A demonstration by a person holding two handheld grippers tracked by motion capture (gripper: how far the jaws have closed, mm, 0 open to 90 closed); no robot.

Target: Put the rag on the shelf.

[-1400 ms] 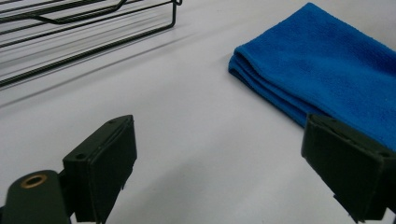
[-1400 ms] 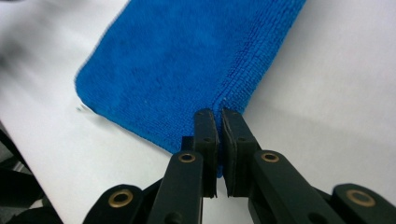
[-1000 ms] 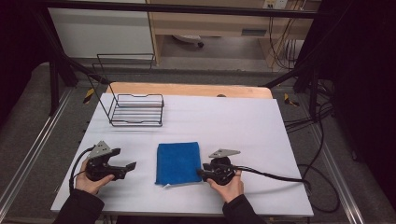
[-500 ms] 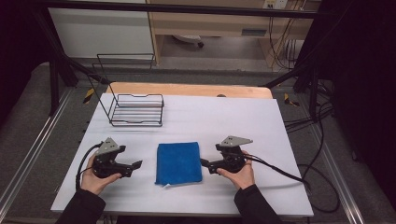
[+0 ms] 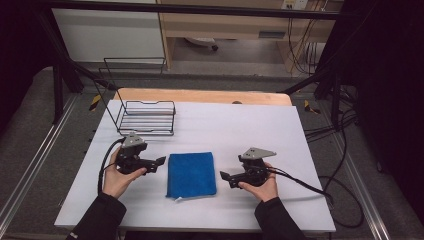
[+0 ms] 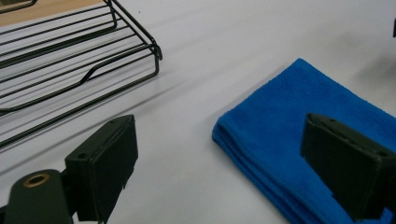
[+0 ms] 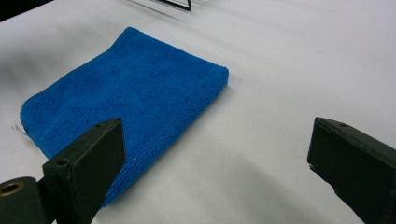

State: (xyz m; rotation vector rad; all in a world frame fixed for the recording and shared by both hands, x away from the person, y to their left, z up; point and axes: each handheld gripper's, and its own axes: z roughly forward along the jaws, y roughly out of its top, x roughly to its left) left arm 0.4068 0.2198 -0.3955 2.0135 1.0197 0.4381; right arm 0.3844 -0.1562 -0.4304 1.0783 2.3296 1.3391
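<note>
On the near half of the white surface (image 5: 300, 150), a folded blue cloth (image 5: 191, 174) lies flat between the two claws, touching neither. A small white tag pokes from its near edge; nothing on it can be read. The left claw (image 5: 159, 161) points right toward the cloth's left edge and stands just beside it, jaws wide with nothing between them; in the left gripper view the cloth's folded corner (image 6: 299, 135) lies past the open jaws. The right claw (image 5: 225, 176) points left toward the cloth's right edge, a little apart from it; its jaws have just been opening and now stand wide, nothing between them, and the right gripper view shows the cloth (image 7: 126, 98) lying free ahead of them. Bare surface runs right of the right claw and behind the cloth. Farther off to the left, a black wire basket (image 5: 146, 119) stands near the far-left corner, well apart from the cloth. No brand or writing is legible anywhere.
</note>
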